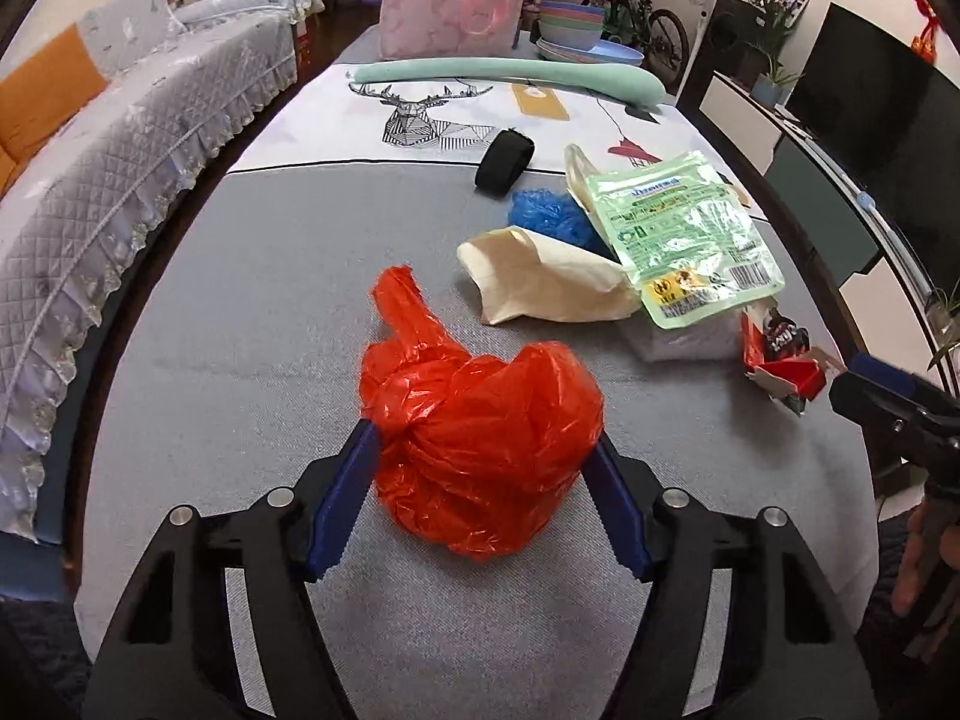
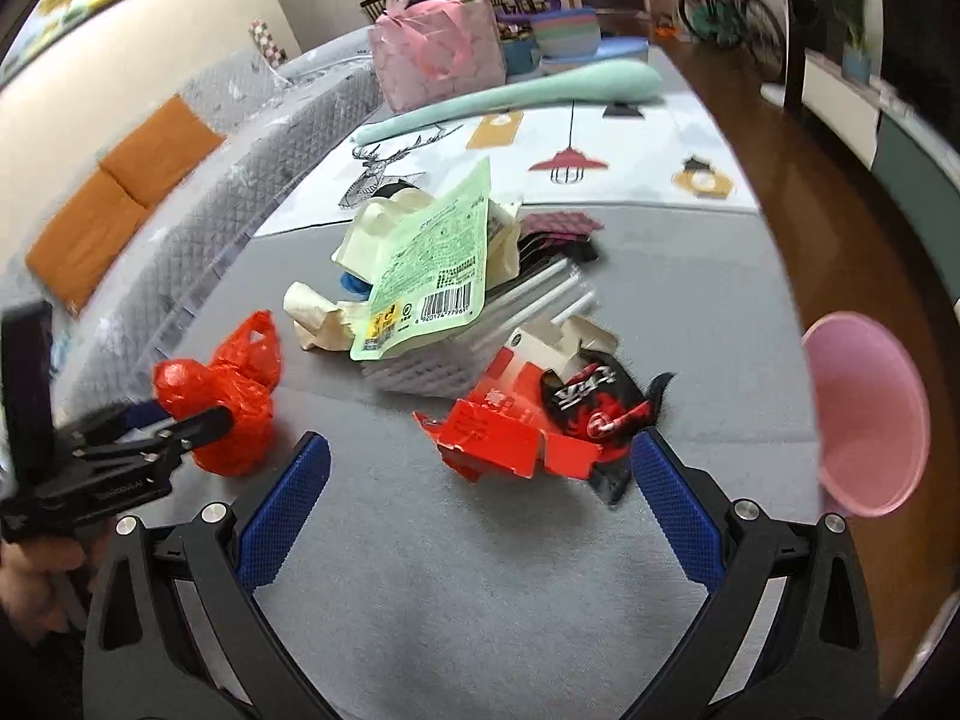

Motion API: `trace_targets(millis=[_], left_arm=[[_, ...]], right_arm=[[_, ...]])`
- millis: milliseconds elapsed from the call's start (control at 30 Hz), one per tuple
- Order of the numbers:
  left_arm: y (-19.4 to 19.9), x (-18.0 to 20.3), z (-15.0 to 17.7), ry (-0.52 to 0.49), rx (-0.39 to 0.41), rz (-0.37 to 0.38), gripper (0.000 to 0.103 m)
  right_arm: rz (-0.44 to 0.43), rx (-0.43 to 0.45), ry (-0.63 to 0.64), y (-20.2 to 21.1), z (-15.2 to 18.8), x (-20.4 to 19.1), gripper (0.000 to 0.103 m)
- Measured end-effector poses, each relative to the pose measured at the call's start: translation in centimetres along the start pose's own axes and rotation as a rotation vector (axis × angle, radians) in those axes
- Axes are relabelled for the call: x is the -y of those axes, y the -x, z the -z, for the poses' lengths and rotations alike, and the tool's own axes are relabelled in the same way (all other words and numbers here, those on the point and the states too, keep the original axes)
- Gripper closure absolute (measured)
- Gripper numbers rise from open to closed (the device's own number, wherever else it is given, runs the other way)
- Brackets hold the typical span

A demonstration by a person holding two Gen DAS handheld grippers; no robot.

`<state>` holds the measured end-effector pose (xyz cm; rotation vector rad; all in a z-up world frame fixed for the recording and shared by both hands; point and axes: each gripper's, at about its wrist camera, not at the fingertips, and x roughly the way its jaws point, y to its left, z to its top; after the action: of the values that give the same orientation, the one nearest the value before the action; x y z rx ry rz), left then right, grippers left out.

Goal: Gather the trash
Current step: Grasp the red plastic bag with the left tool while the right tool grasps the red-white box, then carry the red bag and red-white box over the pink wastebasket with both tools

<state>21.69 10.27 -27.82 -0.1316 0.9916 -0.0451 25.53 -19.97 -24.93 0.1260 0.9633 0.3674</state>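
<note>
Red plastic bag (image 1: 480,444) sits at twelve o'clock between my left gripper's (image 1: 480,504) narrowing pads, seemingly touching both; right gripper (image 2: 480,516) gapes empty near red carton (image 2: 522,438).

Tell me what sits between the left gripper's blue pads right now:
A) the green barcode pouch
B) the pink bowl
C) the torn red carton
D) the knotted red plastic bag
D: the left wrist view shows the knotted red plastic bag filling the gap of the left gripper, one blue pad at each side of it; the green pouch lies farther back on the pile.
</note>
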Motion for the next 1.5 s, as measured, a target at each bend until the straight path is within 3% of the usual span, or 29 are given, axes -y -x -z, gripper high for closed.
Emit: trace_targets(millis=[100, 367, 433, 633, 733, 900, 1100, 1500], left_arm=[[0.3, 0.1, 0.0, -0.013, 0.001, -0.006, 0.042], [0.4, 0.3, 0.4, -0.036, -0.025, 0.012, 0.051], [0.8, 0.0, 0.3, -0.017, -0.013, 0.011, 0.059], [0.9, -0.4, 0.2, 0.001, -0.017, -0.005, 0.064], [1.0, -0.1, 0.7, -0.018, -0.022, -0.048, 0.064], [1.7, 0.1, 1.7, -0.023, -0.028, -0.054, 0.064], [2.8, 0.2, 2.7, -0.006, -0.058, -0.039, 0.064], [6.8, 1.7, 5.0, -0.034, -0.026, -0.065, 0.064]], right_arm=[[-0.053, -0.019, -0.061, -0.7, 0.0, 0.8, 0.026], [-0.084, -0.062, -0.158, -2.0, 0.2, 2.0, 0.030], [-0.100, -0.057, -0.160, -1.8, 0.2, 2.0, 0.042], [-0.155, -0.069, -0.208, -1.5, 0.0, 2.7, 0.051], [-0.178, -0.055, -0.216, -0.8, 0.0, 2.5, 0.051], [-0.220, -0.072, -0.212, -0.5, 0.6, 2.1, 0.051], [-0.219, -0.061, -0.147, 1.3, 1.2, 0.5, 0.051], [-0.189, 0.027, 0.053, 5.5, 3.3, -4.5, 0.051]])
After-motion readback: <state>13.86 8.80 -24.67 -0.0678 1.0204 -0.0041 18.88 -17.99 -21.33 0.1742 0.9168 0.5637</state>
